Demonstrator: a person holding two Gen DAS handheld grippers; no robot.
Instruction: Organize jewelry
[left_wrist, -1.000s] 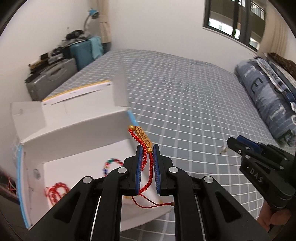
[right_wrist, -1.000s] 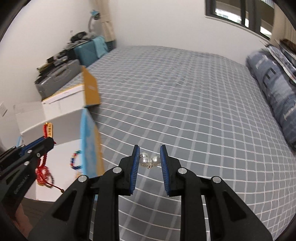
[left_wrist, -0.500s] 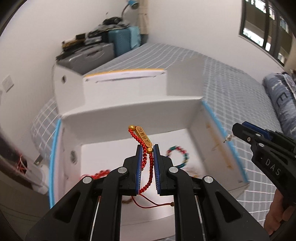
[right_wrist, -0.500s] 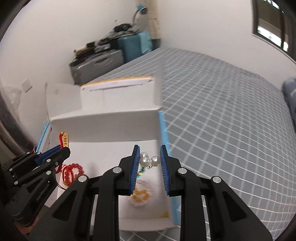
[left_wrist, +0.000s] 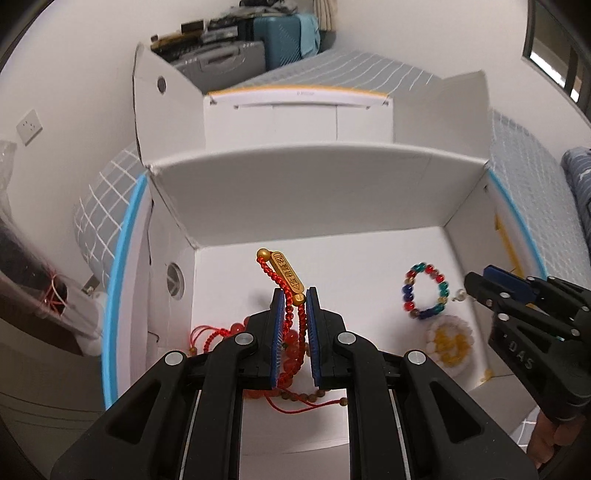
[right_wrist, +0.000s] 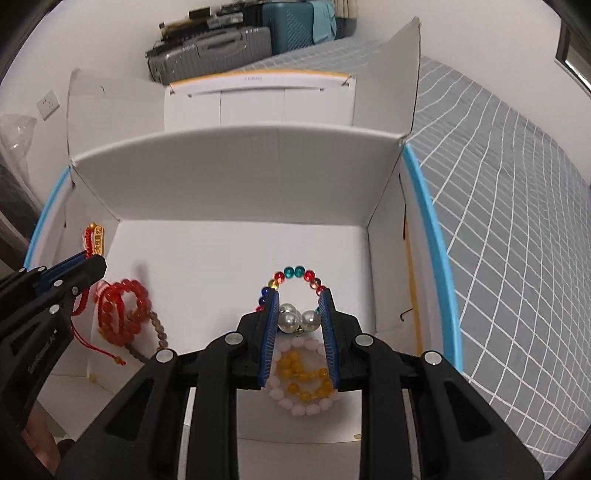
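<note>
My left gripper (left_wrist: 294, 295) is shut on a red cord bracelet with a gold bar charm (left_wrist: 286, 275), held over the left half of an open white box (left_wrist: 314, 192). My right gripper (right_wrist: 298, 295) is shut on a pearl earring (right_wrist: 295, 319), held over the box's right half. On the box floor lie a multicoloured bead bracelet (left_wrist: 426, 290), a pink and yellow bead bracelet (left_wrist: 448, 343) and red bead bracelets (right_wrist: 122, 314). The left gripper shows at the left of the right wrist view (right_wrist: 83, 264).
The box (right_wrist: 236, 173) stands on a grey checked bed (right_wrist: 517, 206), its flaps up at the back and sides. Suitcases (right_wrist: 214, 48) stand by the far wall. A dark pillow (left_wrist: 580, 184) lies at the right.
Both grippers have swung left from the bed and moved in over the open box, each keeping its piece of jewelry. The box floor now lies directly below them.
</note>
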